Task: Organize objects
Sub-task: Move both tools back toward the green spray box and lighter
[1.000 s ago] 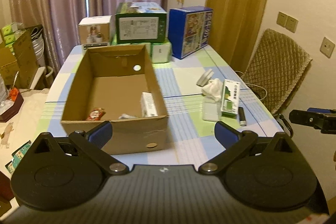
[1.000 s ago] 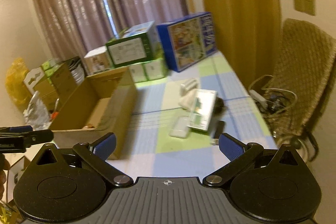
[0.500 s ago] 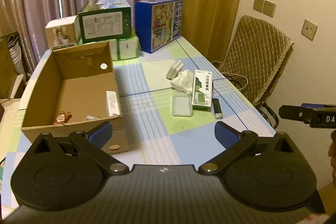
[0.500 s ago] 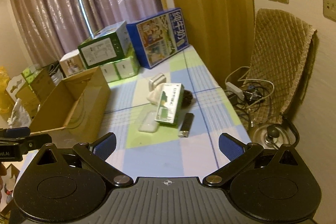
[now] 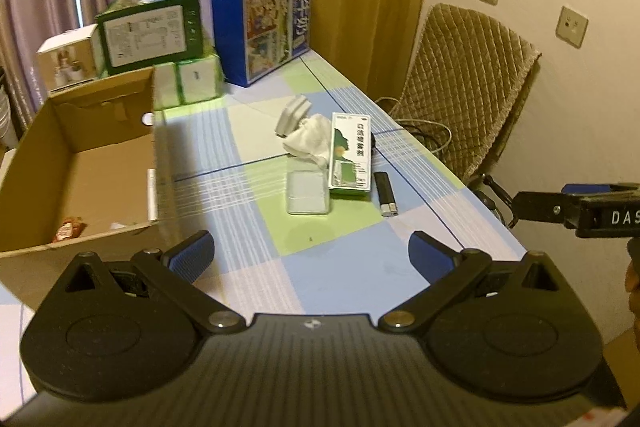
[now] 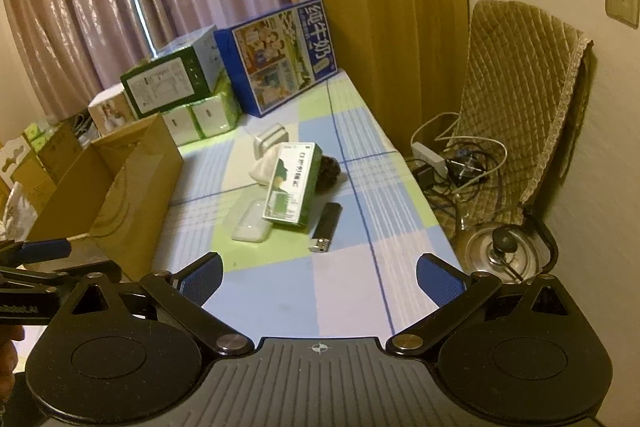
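Note:
An open cardboard box (image 5: pixel 92 163) (image 6: pixel 120 183) stands on the left of the checked table (image 5: pixel 320 267) (image 6: pixel 280 291), with a small red packet (image 5: pixel 69 229) on its floor. To its right lie a green and white carton (image 5: pixel 350 155) (image 6: pixel 292 185), a white cloth (image 5: pixel 308 141), a flat white case (image 5: pixel 307 193) (image 6: pixel 251 227), a black lighter (image 5: pixel 386 194) (image 6: pixel 326 227) and a white clip (image 5: pixel 293 110) (image 6: pixel 271 138). My left gripper (image 5: pixel 311 257) and right gripper (image 6: pixel 320 275) hover open and empty over the near table edge.
Stacked green, white and blue boxes (image 5: pixel 260 27) (image 6: pixel 280 55) line the far end before the curtains. A quilted chair (image 5: pixel 464 87) (image 6: pixel 520 99), cables and a power strip (image 6: pixel 430 153), and a metal kettle (image 6: pixel 500 251) sit right of the table. Clutter lies left of it.
Both grippers have swung to the right and nearer the loose items. The cardboard box has shifted leftward in both views. Jaws stay open.

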`<state>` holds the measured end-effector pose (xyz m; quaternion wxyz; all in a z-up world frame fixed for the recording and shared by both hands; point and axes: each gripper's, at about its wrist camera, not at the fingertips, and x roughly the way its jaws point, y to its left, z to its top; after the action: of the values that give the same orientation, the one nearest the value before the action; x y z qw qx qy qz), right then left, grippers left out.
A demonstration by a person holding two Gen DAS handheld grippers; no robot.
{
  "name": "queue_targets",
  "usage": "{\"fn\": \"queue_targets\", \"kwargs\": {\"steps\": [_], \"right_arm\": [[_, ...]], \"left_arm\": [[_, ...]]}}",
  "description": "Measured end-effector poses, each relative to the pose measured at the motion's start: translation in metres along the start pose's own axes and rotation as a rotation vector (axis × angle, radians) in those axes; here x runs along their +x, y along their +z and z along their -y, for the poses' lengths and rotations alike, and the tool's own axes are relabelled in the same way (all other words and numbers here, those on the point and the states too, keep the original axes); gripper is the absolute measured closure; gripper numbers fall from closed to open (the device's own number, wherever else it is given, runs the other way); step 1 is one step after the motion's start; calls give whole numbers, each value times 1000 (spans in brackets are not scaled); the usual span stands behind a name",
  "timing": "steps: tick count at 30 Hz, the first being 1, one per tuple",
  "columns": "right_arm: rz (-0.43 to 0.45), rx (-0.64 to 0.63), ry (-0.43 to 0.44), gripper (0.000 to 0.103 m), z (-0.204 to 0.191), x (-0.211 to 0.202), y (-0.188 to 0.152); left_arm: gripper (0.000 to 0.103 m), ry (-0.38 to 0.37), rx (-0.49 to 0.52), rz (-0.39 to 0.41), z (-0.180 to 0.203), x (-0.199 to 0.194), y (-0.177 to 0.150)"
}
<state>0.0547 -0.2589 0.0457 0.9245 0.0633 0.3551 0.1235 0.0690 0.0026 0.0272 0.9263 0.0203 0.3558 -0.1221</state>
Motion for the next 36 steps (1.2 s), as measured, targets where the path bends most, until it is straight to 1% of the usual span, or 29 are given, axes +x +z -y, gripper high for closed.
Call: {"fn": "queue_targets", "kwargs": {"steps": [5, 9, 13, 19, 25, 26, 28, 29, 31, 33, 34, 35, 36], "right_arm": [[-15, -18, 0, 3, 8, 17, 2], [-33, -30, 2, 13, 17, 37, 8], [-57, -65, 6, 21, 24, 64, 14], [-97, -153, 34, 23, 36, 108, 21], [-146, -213, 67, 24, 43, 152, 16], [-155, -211, 69, 25, 44, 159, 16], [-173, -208, 77, 34, 44, 173, 15], [-183, -207, 81, 36, 45, 178, 15], [-200, -213, 93, 42, 42, 191, 15], [-206, -228, 99, 43, 40, 199, 15], [-207, -237, 105, 44, 38, 203, 15], [-209, -248, 111, 44, 37, 207, 15], [-214, -258, 115, 44, 36, 211, 15]], "left_arm": [[2, 8, 38, -19, 10, 32, -1], [2, 20, 68, -29, 16, 62, 0], [6, 30, 66, -34, 17, 94, 4], [10, 54, 41, -50, 9, 145, 6], [12, 81, 38, -57, 2, 186, 8], [14, 85, 44, -61, 1, 192, 9], [17, 81, 65, -65, 1, 203, 11], [20, 82, 75, -65, 1, 207, 12], [23, 82, 93, -67, 2, 216, 13], [24, 85, 102, -69, 2, 223, 15], [27, 86, 105, -69, 2, 226, 15], [32, 82, 108, -70, 2, 228, 16], [35, 77, 110, -73, 2, 230, 17]]}}
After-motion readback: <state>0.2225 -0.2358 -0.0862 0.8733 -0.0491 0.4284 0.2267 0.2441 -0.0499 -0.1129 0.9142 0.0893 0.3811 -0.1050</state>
